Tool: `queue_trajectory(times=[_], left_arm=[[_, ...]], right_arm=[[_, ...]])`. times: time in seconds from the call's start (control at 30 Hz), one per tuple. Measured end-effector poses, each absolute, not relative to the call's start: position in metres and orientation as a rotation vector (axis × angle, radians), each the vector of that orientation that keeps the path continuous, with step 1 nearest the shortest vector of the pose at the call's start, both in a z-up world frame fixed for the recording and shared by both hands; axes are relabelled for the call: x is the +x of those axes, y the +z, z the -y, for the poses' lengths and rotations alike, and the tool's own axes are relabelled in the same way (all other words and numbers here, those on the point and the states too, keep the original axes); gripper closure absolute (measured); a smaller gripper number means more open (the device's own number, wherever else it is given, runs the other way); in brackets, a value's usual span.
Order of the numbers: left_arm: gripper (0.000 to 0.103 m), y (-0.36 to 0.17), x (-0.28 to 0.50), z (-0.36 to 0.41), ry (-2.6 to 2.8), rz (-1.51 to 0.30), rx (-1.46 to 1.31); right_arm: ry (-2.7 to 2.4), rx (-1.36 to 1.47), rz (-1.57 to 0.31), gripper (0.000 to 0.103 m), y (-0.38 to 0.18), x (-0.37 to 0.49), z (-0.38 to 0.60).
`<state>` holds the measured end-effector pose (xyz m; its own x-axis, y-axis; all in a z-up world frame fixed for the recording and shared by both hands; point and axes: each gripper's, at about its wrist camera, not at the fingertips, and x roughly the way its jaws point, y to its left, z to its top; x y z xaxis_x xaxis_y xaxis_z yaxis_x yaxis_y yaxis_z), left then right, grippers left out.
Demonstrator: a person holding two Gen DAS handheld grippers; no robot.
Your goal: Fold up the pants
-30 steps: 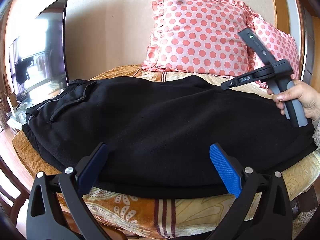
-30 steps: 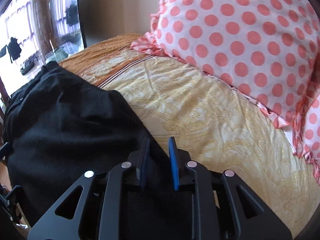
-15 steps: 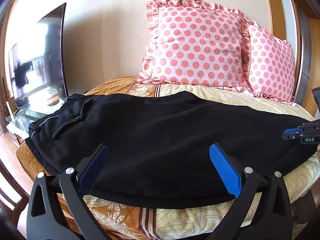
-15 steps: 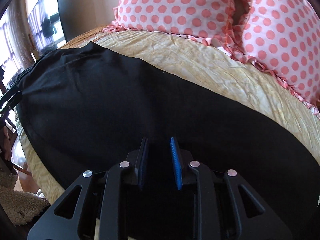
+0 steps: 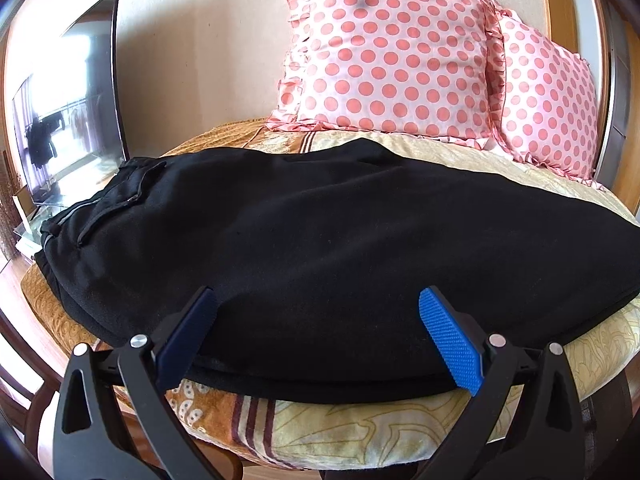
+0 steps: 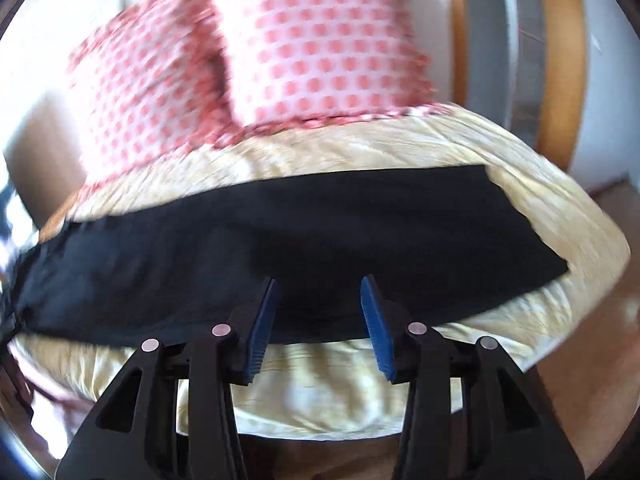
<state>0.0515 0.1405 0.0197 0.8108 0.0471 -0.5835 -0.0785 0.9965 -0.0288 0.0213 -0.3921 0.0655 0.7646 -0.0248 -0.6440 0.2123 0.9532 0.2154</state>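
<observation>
Black pants (image 5: 312,248) lie flat across the bed, folded lengthwise, waistband and pocket at the left, legs running right. In the right wrist view the leg part of the pants (image 6: 320,240) crosses the bed with the hem at the right. My left gripper (image 5: 320,332) is wide open and empty at the near edge of the pants' middle. My right gripper (image 6: 320,312) is open and empty, just off the near edge of the leg part. That view is blurred by motion.
Two pink polka-dot pillows (image 5: 392,64) lean on the wall at the back of the bed (image 5: 360,428), which has a yellow patterned cover. A flat TV screen (image 5: 68,116) stands at the left. A wooden door frame (image 6: 560,60) is at the right.
My right gripper let go of the pants, opened, and pulled back to the bed's near edge. It has left the left wrist view. The pants' legs now lie spread out flat.
</observation>
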Motion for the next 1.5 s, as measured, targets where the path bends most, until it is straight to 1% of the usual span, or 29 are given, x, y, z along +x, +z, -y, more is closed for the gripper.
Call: queue_trajectory(times=[0.1,0.23,0.33,0.5,0.83,0.9,0.97,1.0,1.13,1.23,1.37,1.5], left_arm=[[0.002,0.021,0.052,-0.143,0.063,-0.627,-0.070],[0.002,0.021,0.052,-0.142,0.063,-0.630,-0.062],[0.002,0.021,0.052,-0.142,0.063,-0.631,-0.055],[0.002,0.020,0.052,-0.142,0.063,-0.631,-0.052],[0.002,0.019,0.053,-0.140,0.066,-0.625,-0.042],[0.002,0.019,0.053,-0.139,0.066,-0.624,-0.041],[0.002,0.019,0.053,-0.140,0.066,-0.625,-0.042],[0.002,0.019,0.053,-0.140,0.067,-0.625,-0.042],[0.002,0.019,0.053,-0.140,0.065,-0.625,-0.040],[0.002,0.019,0.053,-0.139,0.067,-0.625,-0.041],[0.002,0.019,0.053,-0.139,0.068,-0.625,-0.041],[0.002,0.019,0.053,-0.139,0.068,-0.625,-0.041]], right_arm=[[-0.289,0.538,-0.646,0.058,0.064,0.005,0.468],[-0.400,0.696,-0.654,0.058,0.051,0.001,0.524],[-0.415,0.805,-0.663,0.058,0.038,0.001,0.548],[-0.454,0.848,-0.704,0.058,0.025,-0.002,0.553],[-0.437,0.880,-0.689,0.058,0.024,0.011,0.563],[-0.399,0.906,-0.668,0.062,0.021,0.010,0.563],[-0.383,0.927,-0.664,0.076,0.017,0.009,0.563],[-0.389,0.919,-0.659,0.080,0.017,0.009,0.563],[-0.372,0.927,-0.609,0.085,0.019,0.004,0.561],[-0.343,0.914,-0.568,0.086,0.030,0.006,0.556],[-0.243,0.858,-0.509,0.087,0.057,0.017,0.535],[-0.067,0.776,-0.490,0.087,0.093,0.048,0.480]])
